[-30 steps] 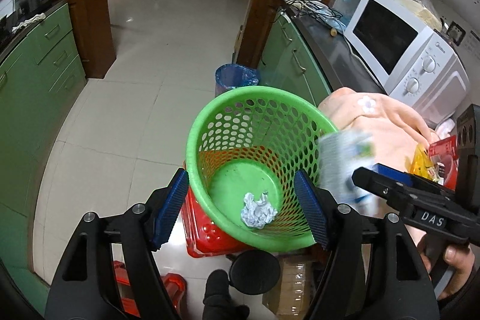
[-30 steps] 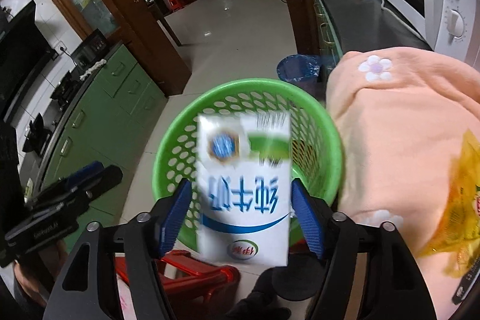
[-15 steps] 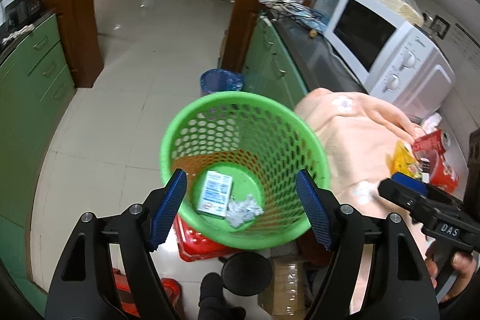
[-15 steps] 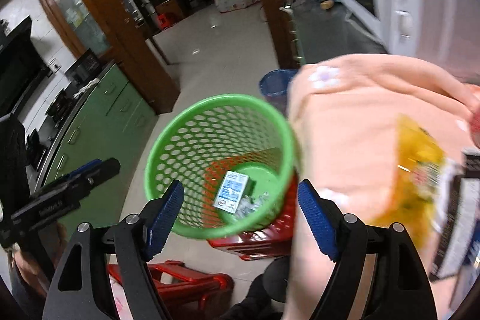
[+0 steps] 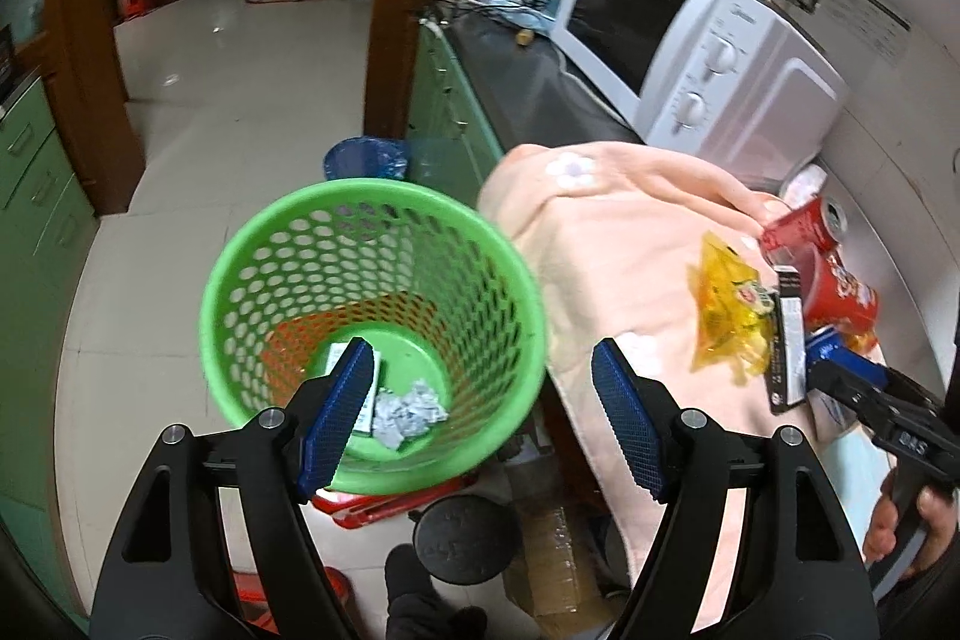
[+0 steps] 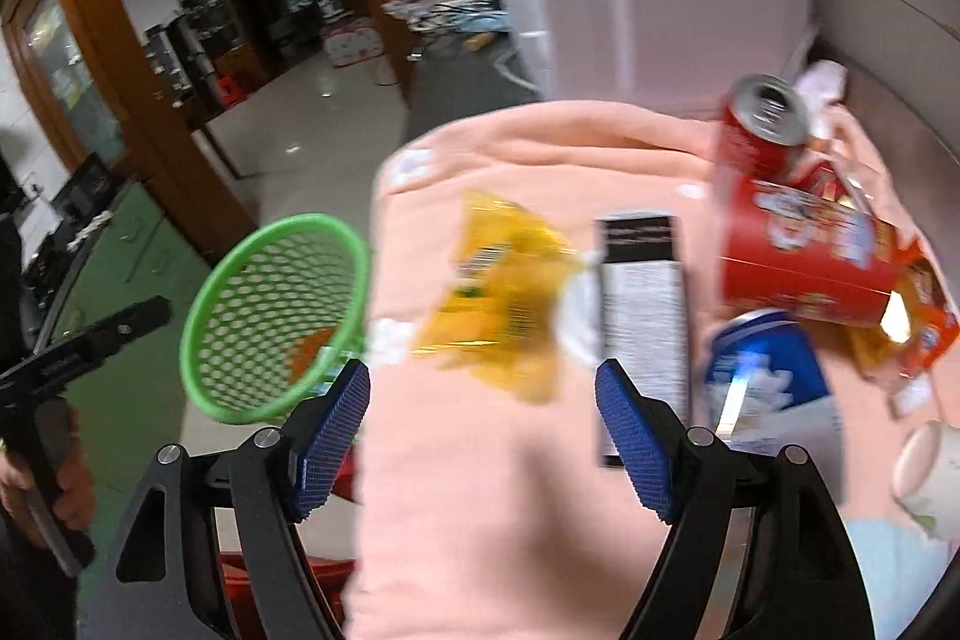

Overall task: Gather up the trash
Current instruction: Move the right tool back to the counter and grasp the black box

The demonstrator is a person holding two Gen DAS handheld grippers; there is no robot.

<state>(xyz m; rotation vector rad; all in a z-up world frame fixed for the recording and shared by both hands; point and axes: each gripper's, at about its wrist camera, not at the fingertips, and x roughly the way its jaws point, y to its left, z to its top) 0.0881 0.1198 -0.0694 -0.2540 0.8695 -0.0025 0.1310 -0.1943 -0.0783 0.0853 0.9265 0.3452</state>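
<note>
Left gripper (image 5: 480,418) agape, empty, above green basket (image 5: 372,334); right gripper (image 6: 483,442) closing, nothing between its jaws, over yellow wrapper (image 6: 504,298).

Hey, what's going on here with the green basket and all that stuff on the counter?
A person with a gripper in each hand is clearing trash into the green basket, which already holds a small carton and a crumpled paper ball. The right gripper, its jaws closing on nothing, faces a yellow wrapper, black box and red can on the pink cloth. The left gripper is open and empty.

Carton (image 5: 369,388) half behind tongs pad; wrapper (image 6: 504,292) blurred (print unreadable)
</note>
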